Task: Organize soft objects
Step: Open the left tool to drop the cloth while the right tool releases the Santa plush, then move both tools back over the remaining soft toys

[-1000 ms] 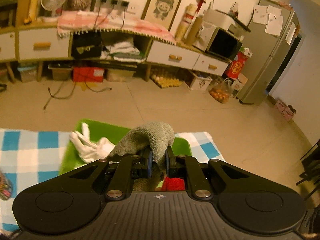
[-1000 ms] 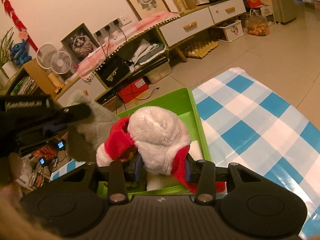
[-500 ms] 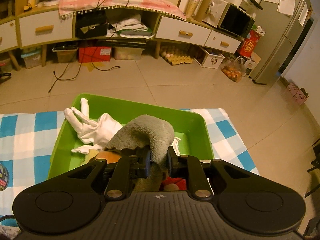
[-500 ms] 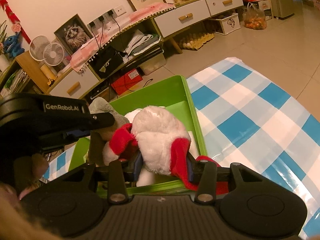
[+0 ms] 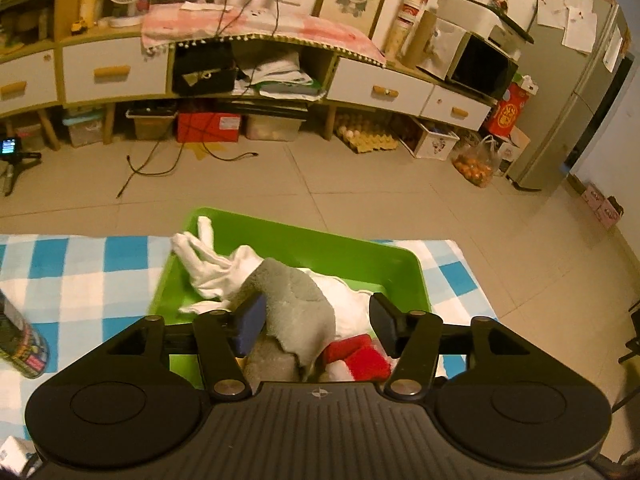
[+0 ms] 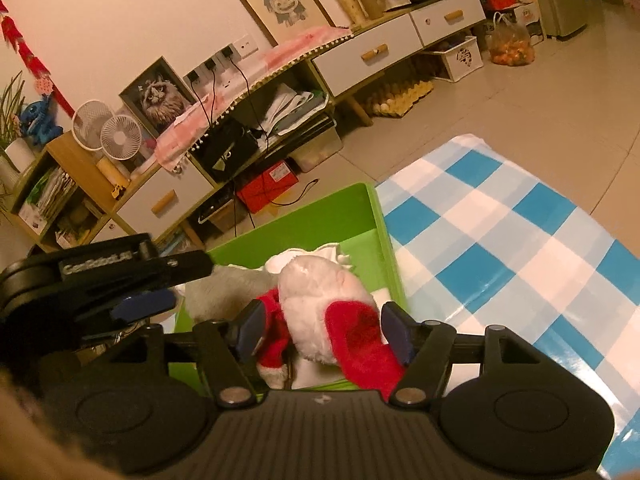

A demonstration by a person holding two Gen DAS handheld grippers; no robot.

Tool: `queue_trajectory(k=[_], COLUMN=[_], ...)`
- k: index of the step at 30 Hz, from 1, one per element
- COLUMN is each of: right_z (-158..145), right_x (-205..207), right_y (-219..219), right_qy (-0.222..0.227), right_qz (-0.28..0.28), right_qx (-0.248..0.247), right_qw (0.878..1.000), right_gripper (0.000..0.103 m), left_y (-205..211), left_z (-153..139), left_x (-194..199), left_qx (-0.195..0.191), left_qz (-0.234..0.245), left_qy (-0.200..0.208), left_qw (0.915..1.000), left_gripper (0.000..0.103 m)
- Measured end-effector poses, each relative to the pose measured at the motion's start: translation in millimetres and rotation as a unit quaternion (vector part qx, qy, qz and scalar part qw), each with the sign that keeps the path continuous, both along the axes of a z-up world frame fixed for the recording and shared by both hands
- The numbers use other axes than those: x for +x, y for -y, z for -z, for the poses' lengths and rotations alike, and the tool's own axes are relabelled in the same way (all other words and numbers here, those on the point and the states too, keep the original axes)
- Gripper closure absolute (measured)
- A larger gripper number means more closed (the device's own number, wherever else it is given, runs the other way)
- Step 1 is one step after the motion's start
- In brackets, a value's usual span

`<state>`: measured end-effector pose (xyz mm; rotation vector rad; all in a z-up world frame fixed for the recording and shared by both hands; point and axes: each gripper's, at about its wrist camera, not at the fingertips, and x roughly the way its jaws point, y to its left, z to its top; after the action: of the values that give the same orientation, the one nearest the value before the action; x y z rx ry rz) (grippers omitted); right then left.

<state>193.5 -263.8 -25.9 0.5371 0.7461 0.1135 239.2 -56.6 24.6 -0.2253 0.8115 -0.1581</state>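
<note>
Both jaws are spreading right now over the green plastic bin (image 5: 352, 254) sitting on the blue-and-white checked surface (image 5: 80, 264)! The left hand-held gripper (image 5: 316, 322) is opening, its blue pads standing apart, with the fuzzy grey terry cloth (image 5: 298, 304) slumped between them, leaning against the left pad and clear of the right one. That cloth is thick, napped, folded over itself and drooping down into the bin. Just behind it lies a white cotton glove (image 5: 208, 264), fingers splayed toward the bin's far left corner. Over on the other side, the right hand-held gripper (image 6: 320, 330) is opening too, and the plush white-and-red Santa hat (image 6: 324, 312) sits between its pads inside the bin, fluffy white bulge up top, red felt folds spilling down on both sides. From the right wrist view the grey cloth lies just left of the hat, under the left tool's black arm. A printed can (image 5: 20, 340) stands on the checks at the left edge.
</note>
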Motion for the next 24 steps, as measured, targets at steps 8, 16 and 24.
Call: queue_trajectory(k=[8,16,24], right_z=[-10,-16,-26], right_x=[-8,-20,-40], right_y=[3,6,6], right_qy=[0.009,0.010,0.021], right_qz=[-0.009,-0.023,-0.040], right_qx=[-0.009,-0.024,-0.034], right_qw=[1.000,0.999,0.998], right_gripper=[0.057,0.057,0.054], left_y=[-12,-32,-51], left_z=[-14,-26,-30], left_x=[-25,-57,-101], left_qx=[0.014,0.034,0.060], left_qz=[-0.003,-0.016,-0.018], left_qy=[0.022,0.041,0.051], left_qw=[0.9997,0.9985,0.9967], left_gripper=[0.034,0.022,0.010])
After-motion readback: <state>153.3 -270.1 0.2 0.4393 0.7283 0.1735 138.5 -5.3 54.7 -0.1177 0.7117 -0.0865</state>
